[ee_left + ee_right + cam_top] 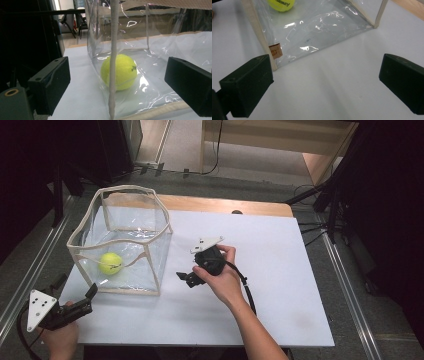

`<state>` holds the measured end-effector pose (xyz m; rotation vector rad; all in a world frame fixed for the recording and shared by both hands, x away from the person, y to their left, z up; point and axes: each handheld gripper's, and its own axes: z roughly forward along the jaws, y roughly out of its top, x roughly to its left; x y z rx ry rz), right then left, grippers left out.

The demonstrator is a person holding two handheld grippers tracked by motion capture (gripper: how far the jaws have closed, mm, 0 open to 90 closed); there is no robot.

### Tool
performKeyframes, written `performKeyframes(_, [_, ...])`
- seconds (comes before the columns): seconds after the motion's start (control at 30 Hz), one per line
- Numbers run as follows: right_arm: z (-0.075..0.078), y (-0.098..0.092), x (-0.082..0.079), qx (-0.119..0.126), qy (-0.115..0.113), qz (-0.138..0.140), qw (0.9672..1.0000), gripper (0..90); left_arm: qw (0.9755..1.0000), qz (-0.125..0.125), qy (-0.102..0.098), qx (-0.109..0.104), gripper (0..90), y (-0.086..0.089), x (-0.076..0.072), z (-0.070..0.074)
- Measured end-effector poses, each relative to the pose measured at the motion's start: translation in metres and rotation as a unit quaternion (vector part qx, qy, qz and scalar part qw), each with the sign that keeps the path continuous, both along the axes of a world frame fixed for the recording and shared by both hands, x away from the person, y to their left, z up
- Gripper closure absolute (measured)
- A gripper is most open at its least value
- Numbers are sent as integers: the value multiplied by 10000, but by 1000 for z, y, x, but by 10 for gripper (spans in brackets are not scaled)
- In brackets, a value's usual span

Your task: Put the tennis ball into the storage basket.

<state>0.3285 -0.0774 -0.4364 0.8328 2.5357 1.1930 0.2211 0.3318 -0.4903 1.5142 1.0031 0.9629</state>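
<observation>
A yellow tennis ball (110,263) lies on the bottom of a clear plastic bag (150,245) with cream trim, standing open-topped at the table's left. My left gripper (75,297) is at the front left corner of the table, open, jaws wide apart and aimed at the bag's near corner seam (113,75); the ball (119,72) sits just behind that seam. My right gripper (186,277) is open just right of the bag, pointing down at the table beside the bag's lower edge (274,51). The ball (281,5) shows at the top of the right gripper view. Nothing is between either pair of jaws.
The white table top (270,285) stretches free to the right and front of the bag. A wooden strip (225,205) runs along its far edge. Dark stands and cables (330,205) crowd the floor at the right; metal rails (30,270) run along the left.
</observation>
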Motion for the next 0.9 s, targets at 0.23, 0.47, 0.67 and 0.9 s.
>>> performKeyframes(0.23, [-12, -12, -7, 119, -28, -108, 9999, 0, 10000, -2, -2, 2, 68, 0, 0, 0])
performKeyframes(0.47, [-20, -26, -13, 178, -57, -229, 9996, 0, 10000, 0, 8, 1, 68, -1, 0, 0])
performKeyframes(0.67, [-28, -40, -19, 206, -32, -384, 9990, 0, 10000, -7, -9, 13, 68, -1, 0, 0])
performKeyframes(0.9, [-33, -56, -25, 231, -19, -525, 9984, 0, 10000, -4, 2, 43, 68, -1, 0, 0])
